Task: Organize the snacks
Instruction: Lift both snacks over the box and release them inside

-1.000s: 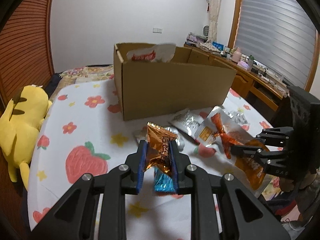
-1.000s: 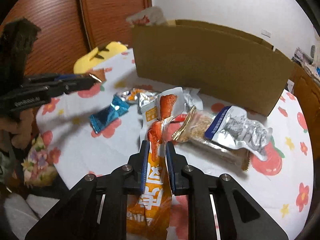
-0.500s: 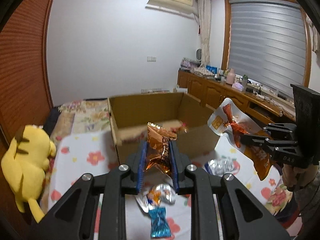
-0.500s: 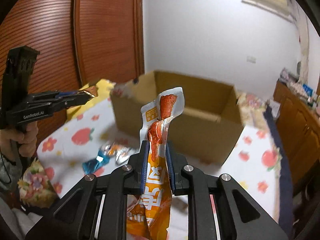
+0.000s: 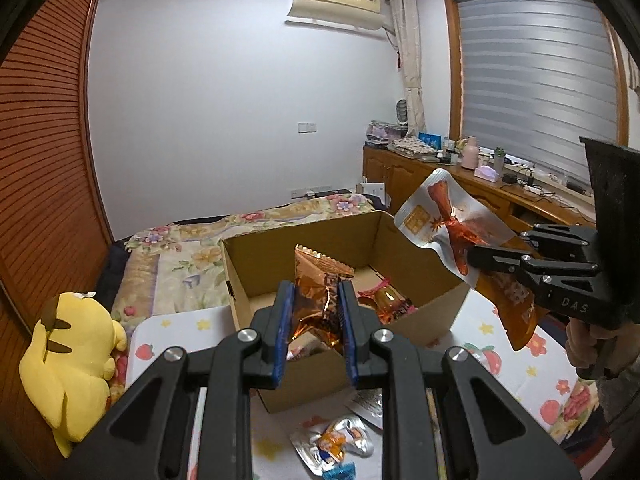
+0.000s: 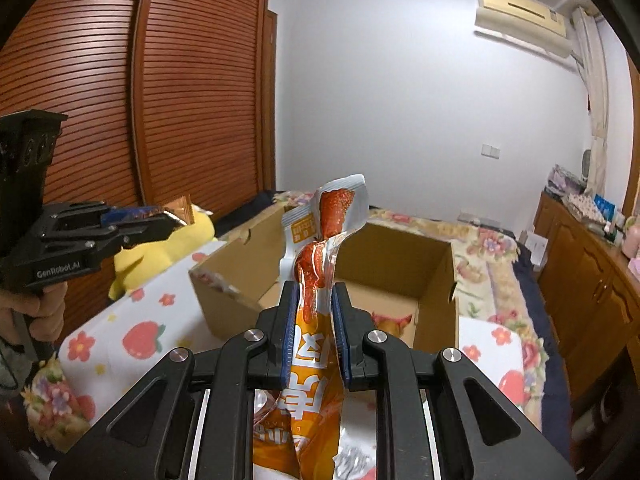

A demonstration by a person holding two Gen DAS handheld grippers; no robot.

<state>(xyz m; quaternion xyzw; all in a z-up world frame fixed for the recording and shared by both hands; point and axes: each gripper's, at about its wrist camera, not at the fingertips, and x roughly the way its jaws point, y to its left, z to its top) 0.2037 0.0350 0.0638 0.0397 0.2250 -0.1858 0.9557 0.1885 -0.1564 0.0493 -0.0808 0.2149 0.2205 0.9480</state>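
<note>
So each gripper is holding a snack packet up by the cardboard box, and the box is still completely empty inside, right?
Not quite. The cardboard box already holds a snack with a pink wrapper, as the left wrist view shows. The left gripper does hold a copper packet, the right gripper an orange pouch.

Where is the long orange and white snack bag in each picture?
Left wrist view: the long orange and white snack bag hangs at the right, pinched in the right gripper.
Right wrist view: the same bag stands in the bottom middle, between that gripper's fingers.
Shared landmark: the open brown cardboard box behind it.
</note>
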